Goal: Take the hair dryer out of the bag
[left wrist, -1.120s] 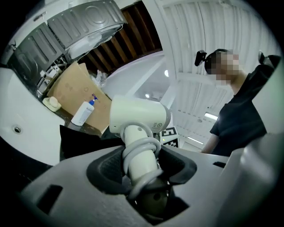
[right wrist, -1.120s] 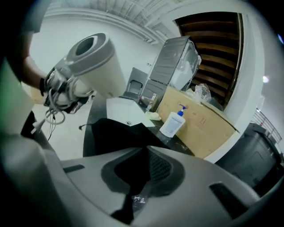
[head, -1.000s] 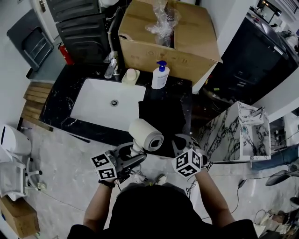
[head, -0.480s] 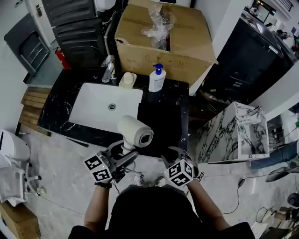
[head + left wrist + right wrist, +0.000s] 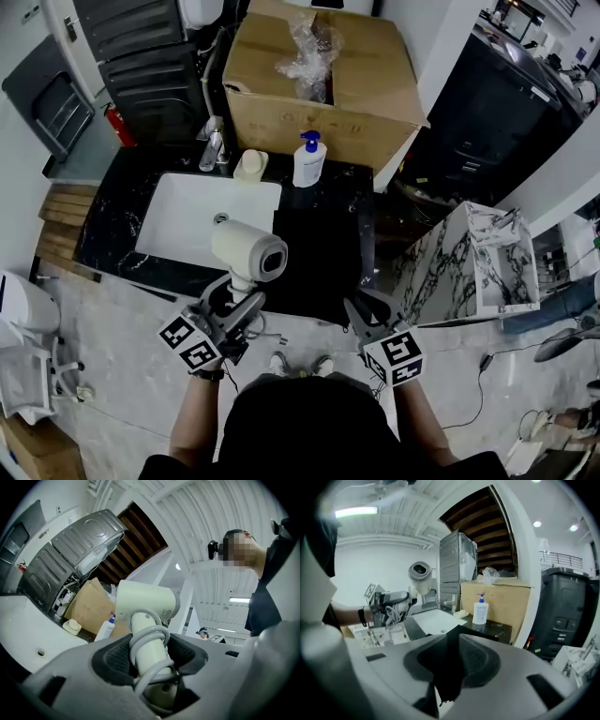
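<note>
A white hair dryer (image 5: 248,251) stands upright by its handle in my left gripper (image 5: 234,300), over the counter's front edge beside the sink. The left gripper view shows the jaws shut on the handle (image 5: 151,656), with the pale cord (image 5: 149,637) looped around it and the dryer's barrel (image 5: 145,604) above. The black bag (image 5: 323,244) lies flat on the dark counter to the dryer's right. My right gripper (image 5: 361,309) is at the bag's near right corner. Its jaws are opening, with a fold of the bag's black cloth (image 5: 447,677) still between them.
A white sink (image 5: 202,220) is set in the black counter, with a tap (image 5: 211,141), a soap dish (image 5: 248,164) and a pump bottle (image 5: 307,159) behind it. A big cardboard box (image 5: 366,84) stands at the back. A marbled cabinet (image 5: 469,262) is at the right.
The left gripper has carried the dryer left and away from the bag, toward the sink. The right gripper has rolled, drawn back toward me and spread its jaws.
</note>
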